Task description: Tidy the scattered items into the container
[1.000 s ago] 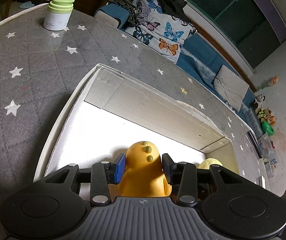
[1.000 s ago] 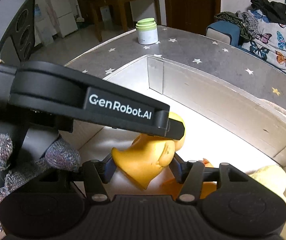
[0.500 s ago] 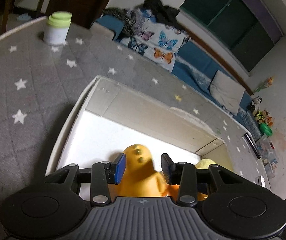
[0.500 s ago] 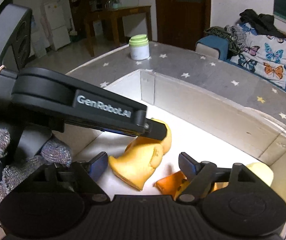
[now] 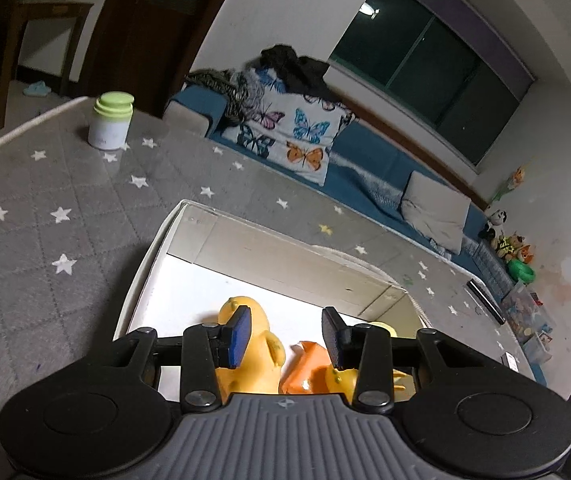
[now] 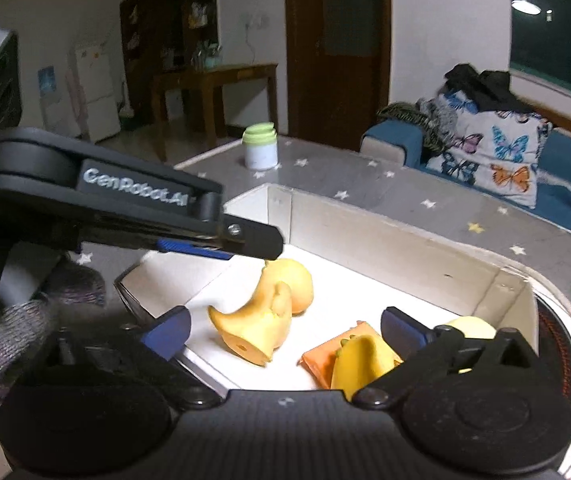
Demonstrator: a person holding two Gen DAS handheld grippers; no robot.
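Both claws hover over the white box (image 6: pixel 405 236) that sits on the grey star-patterned table (image 5: pixel 45 208). The left gripper (image 5: pixel 285 334) is spread to a middling width, holding nothing; its blue-padded fingers (image 5: pixel 239 336) stand apart above the toys. The right gripper (image 6: pixel 285 330) is open wide and also empty, with its two pads well apart on either side of the box floor.

Inside the box, the yellow duck toy (image 6: pixel 269 316) lies tipped on its side on the white bottom. Its long axis runs slantwise: the round head points toward the far wall, and the flat base, with a small hole in it, faces the near edge and the right wrist camera. In the left wrist view the same duck (image 5: pixel 253 344) shows just beneath the left finger, partly hidden by it; whether they touch I cannot tell.

Just beside the duck, toward the right end of the box, an orange piece (image 6: pixel 333 354) lies flat with a second yellow toy (image 6: pixel 359 362) against it, partly behind the right finger. A pale yellow ball-like thing (image 6: pixel 469 328) rests in the far right corner.

A white jar with a green lid (image 6: pixel 260 148) stands upright on the table, well apart from the box. A butterfly-print pillow (image 5: pixel 293 136) sits on the blue sofa behind.
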